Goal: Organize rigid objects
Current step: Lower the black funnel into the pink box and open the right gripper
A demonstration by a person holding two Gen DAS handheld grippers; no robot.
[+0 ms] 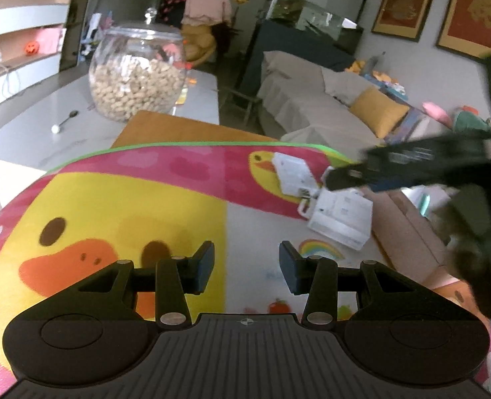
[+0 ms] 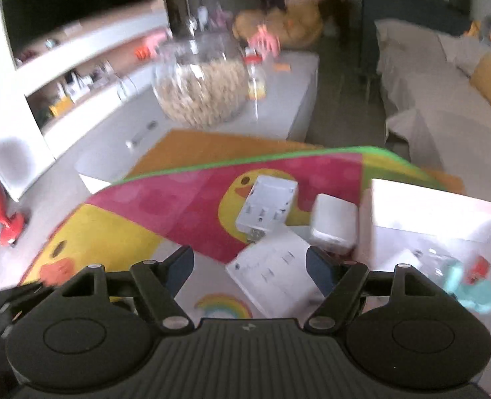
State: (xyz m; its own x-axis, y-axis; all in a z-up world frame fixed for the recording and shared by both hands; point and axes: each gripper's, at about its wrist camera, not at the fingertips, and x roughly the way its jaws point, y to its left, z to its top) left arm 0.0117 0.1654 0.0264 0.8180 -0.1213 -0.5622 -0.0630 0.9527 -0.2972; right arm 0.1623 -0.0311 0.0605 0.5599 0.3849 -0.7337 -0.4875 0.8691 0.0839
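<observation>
Three white rigid pieces lie on the duck-print play mat (image 1: pixel 129 199). They are a socket adapter (image 2: pixel 267 207), a small cube charger (image 2: pixel 333 227) and a flat white box (image 2: pixel 275 276). My right gripper (image 2: pixel 250 262) hovers open just above the flat box, and its pads touch nothing. In the left wrist view the adapter (image 1: pixel 293 174) and the flat box (image 1: pixel 340 217) sit at the mat's right, with the right gripper's blurred dark fingers (image 1: pixel 348 176) over them. My left gripper (image 1: pixel 247 266) is open and empty above the mat's middle.
An open white box (image 2: pixel 438 219) holding a teal item (image 2: pixel 471 286) stands right of the pieces. A glass jar of peanuts (image 1: pixel 137 73) and a spoon (image 1: pixel 65 121) sit on the grey table behind the mat. A covered sofa (image 1: pixel 311 106) lies at the far right.
</observation>
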